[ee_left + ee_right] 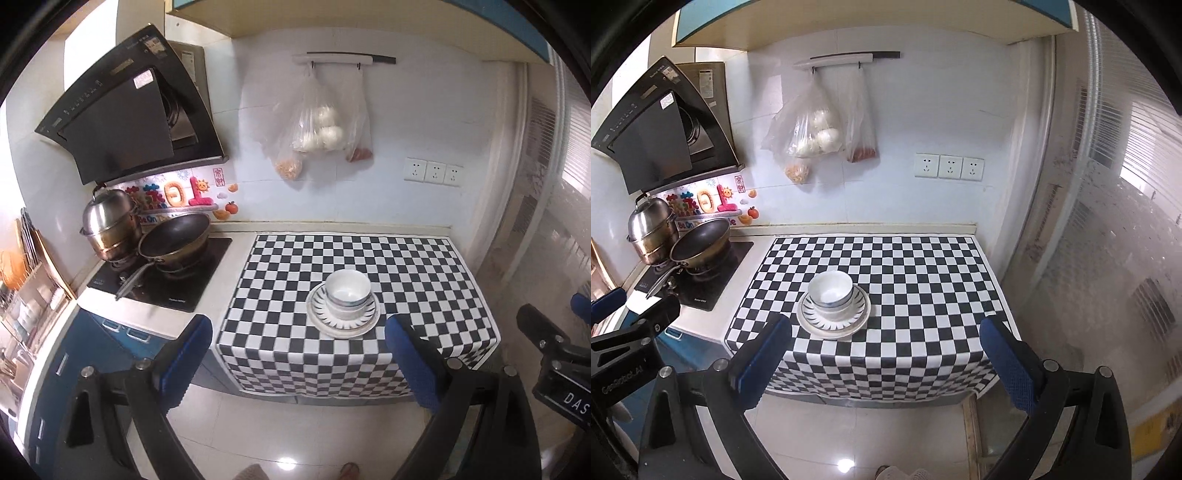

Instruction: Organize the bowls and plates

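Two grippers, the left gripper (297,350) and the right gripper (886,350), hang with blue-padded black jaws spread wide, holding nothing, back from the counter edge. Ahead, on the black-and-white checkered cloth (923,266), glossy white ceramic bowls (830,291) sit nested on stacked round white plates (812,325) with dark radiating rim strokes. Farther left, a dark round wok (173,236) and a steel steamer pot (109,225) sit on the black stove.
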Demonstrator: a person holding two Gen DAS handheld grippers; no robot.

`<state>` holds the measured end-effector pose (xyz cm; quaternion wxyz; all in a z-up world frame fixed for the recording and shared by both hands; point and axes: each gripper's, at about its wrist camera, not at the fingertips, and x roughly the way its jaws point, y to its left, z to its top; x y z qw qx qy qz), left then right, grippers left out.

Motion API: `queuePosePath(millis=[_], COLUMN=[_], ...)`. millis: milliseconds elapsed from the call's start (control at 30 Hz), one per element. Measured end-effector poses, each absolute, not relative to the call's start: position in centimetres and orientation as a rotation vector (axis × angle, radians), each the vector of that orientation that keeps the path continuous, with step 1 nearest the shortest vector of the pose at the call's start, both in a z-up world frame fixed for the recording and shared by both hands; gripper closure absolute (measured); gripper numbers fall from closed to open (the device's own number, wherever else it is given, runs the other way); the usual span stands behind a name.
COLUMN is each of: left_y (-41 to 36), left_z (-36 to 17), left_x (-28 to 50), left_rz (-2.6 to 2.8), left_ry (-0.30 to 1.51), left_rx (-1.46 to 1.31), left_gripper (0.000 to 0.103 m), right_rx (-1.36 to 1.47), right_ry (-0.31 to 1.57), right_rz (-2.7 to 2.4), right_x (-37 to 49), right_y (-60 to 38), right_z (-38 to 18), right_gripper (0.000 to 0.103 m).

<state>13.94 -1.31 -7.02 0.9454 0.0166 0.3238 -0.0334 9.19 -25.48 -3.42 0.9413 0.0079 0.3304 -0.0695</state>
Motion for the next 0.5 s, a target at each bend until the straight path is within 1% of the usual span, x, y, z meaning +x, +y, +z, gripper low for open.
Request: queuePosePath(millis=[500], left_y=[4.1], left_z=[-6.8], left_x=[8.2], left_rz=[-0.138], left_ry=[0.634], left_rx=[0.054], left_gripper=[0.007], right_rx=[0.028], right_ry=[0.646], right_rz=[-0.217], right_x=[1.7], right_y=[-19.4], right_z=[-2.5], right_gripper=[0.0])
